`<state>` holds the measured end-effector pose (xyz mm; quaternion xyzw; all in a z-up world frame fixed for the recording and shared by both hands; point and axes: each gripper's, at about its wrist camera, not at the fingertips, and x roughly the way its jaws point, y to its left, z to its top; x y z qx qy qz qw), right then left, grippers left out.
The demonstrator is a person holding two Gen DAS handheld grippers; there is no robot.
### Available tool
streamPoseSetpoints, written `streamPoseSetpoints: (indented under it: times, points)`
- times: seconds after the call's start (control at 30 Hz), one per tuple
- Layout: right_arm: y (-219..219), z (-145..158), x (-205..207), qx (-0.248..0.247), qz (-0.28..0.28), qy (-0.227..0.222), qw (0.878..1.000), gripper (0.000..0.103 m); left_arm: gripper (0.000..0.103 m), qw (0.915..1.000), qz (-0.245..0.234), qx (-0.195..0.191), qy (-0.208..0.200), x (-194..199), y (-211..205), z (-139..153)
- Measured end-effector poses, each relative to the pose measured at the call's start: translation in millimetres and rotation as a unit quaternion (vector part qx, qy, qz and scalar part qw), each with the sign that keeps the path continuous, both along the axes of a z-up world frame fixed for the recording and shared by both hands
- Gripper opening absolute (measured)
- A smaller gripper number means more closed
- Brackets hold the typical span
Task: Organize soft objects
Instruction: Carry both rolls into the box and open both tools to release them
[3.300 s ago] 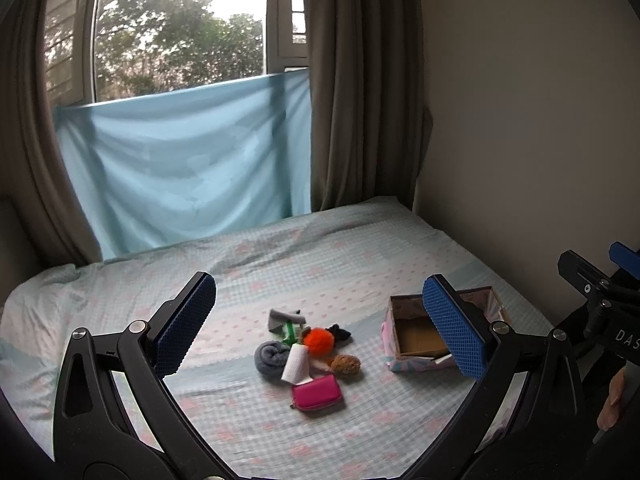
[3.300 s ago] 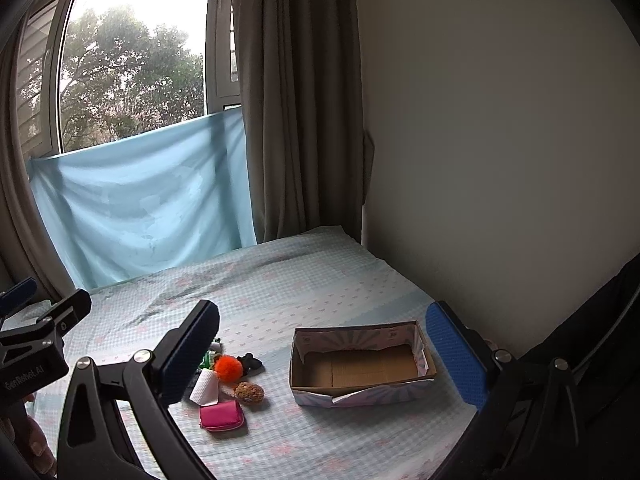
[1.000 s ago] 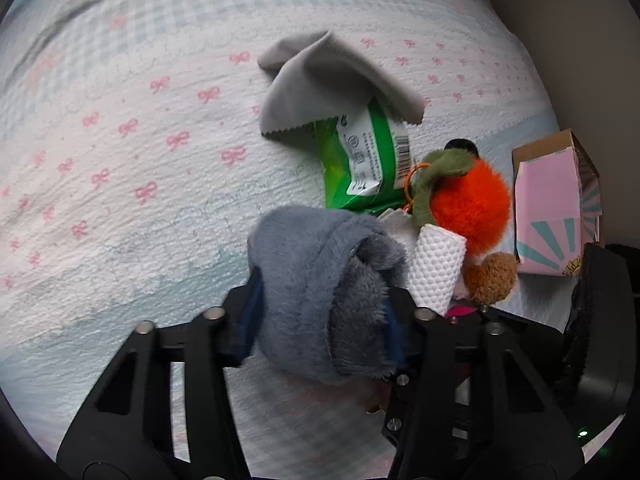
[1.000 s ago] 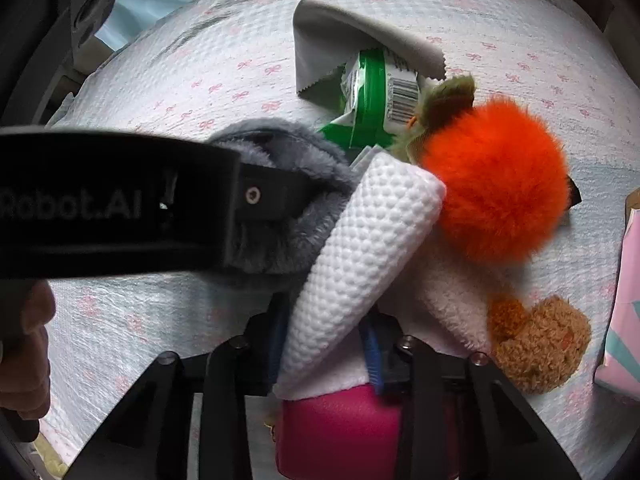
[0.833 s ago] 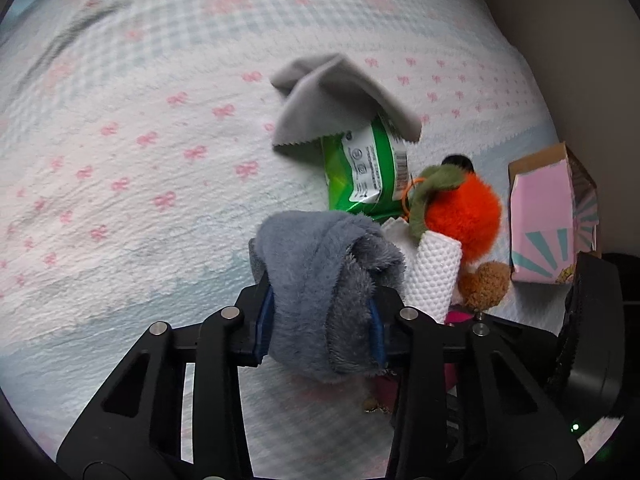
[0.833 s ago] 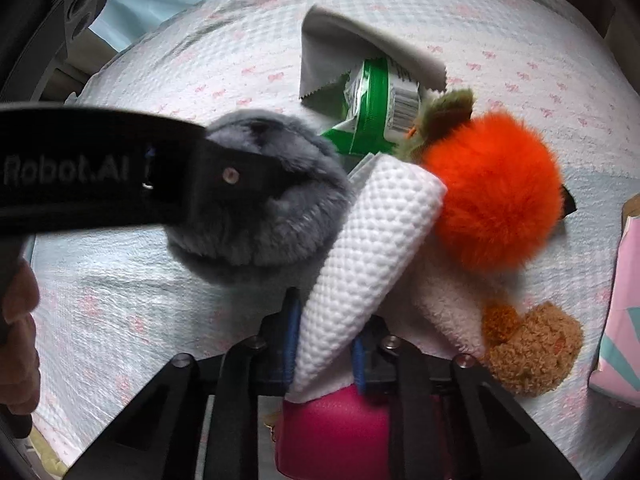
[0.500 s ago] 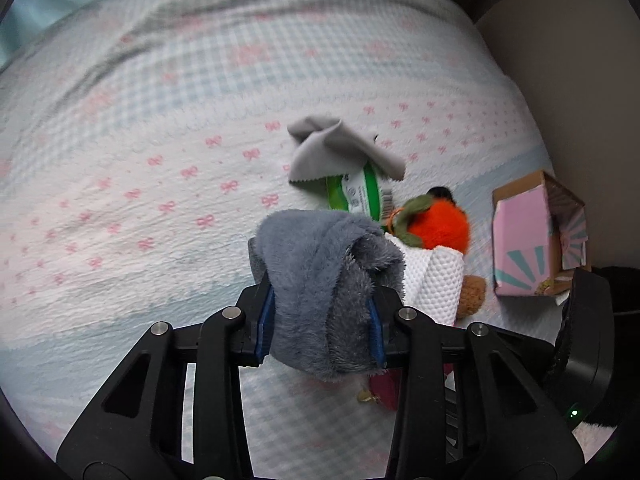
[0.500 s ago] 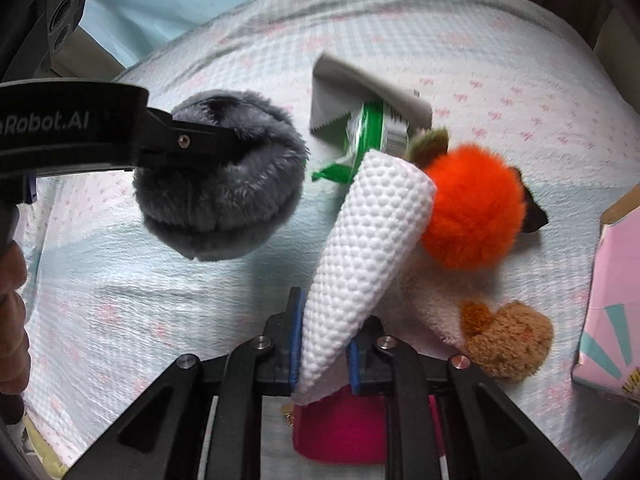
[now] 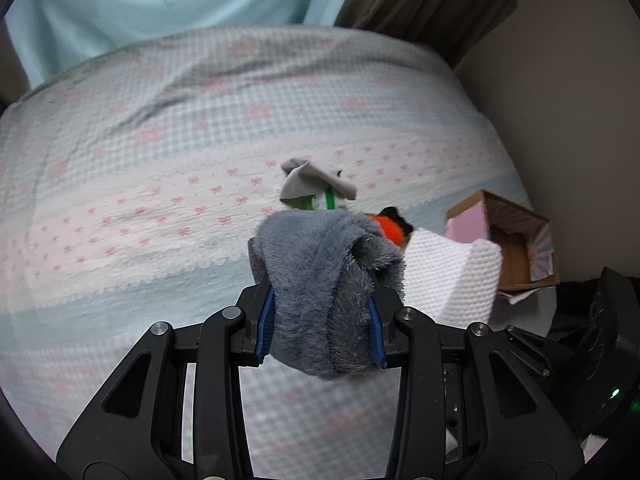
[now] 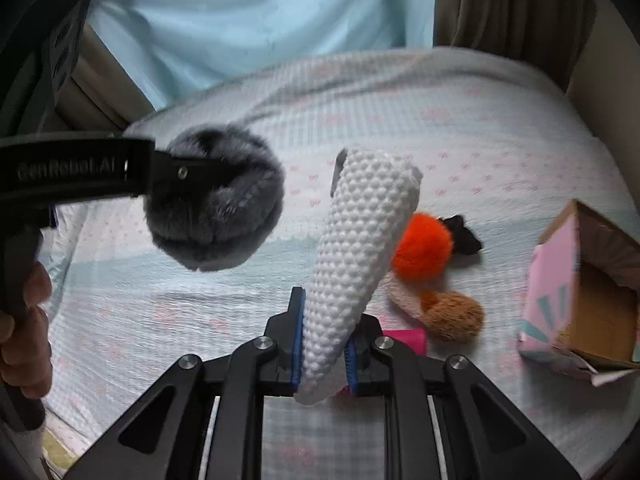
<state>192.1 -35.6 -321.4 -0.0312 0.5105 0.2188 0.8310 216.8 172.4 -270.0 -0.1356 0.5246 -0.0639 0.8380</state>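
Observation:
My left gripper point(image 9: 320, 328) is shut on a fluffy grey plush roll point(image 9: 324, 276), held well above the bed; the same roll point(image 10: 216, 200) hangs at the left in the right wrist view. My right gripper point(image 10: 323, 354) is shut on a rolled white waffle cloth point(image 10: 356, 240), also lifted off the bed; that cloth point(image 9: 452, 276) shows right of the grey roll. On the bed lie an orange pompom point(image 10: 422, 248), a brown plush point(image 10: 452, 316), a pink pouch point(image 10: 404, 340), a grey cloth point(image 9: 316, 180) over a green packet point(image 9: 330, 200), and a black item point(image 10: 464, 232).
An open pink-sided cardboard box point(image 10: 584, 292) stands on the bed at the right, near the wall. The checked bedsheet point(image 9: 140, 200) stretches away to the left and back. A light blue sheet point(image 10: 260, 20) and brown curtains point(image 9: 432, 0) hang behind. A hand point(image 10: 20, 336) holds the left gripper's handle.
Both grippers have risen from the pile with their loads, the grey roll and the white cloth, and the bed items now look smaller and farther below.

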Motion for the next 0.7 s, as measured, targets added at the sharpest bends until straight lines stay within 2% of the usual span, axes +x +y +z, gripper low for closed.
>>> streamPoseSetpoints:
  times: [0.2,0.4,0.53,0.7]
  points:
    - [-34,52,-17,0.008,-0.016,-0.029,0.999,0.015,0.034,0.9995,-0.003,-0.004,-0.031,-27,-25,44]
    - [-96,102,-24,0.013,-0.06,-0.054,0.997,0.015,0.034,0.9978,-0.026,-0.006,-0.061,-29,-71,81]
    - [-142,121,-23,0.014,-0.087,-0.061,0.994,0.015,0.034,0.996,-0.046,-0.011,-0.076,-21,-118,99]
    - [-201,132,-15,0.013,-0.113,-0.055,0.992,0.015,0.034,0.9945,-0.064,-0.018,-0.081,-11,-189,108]
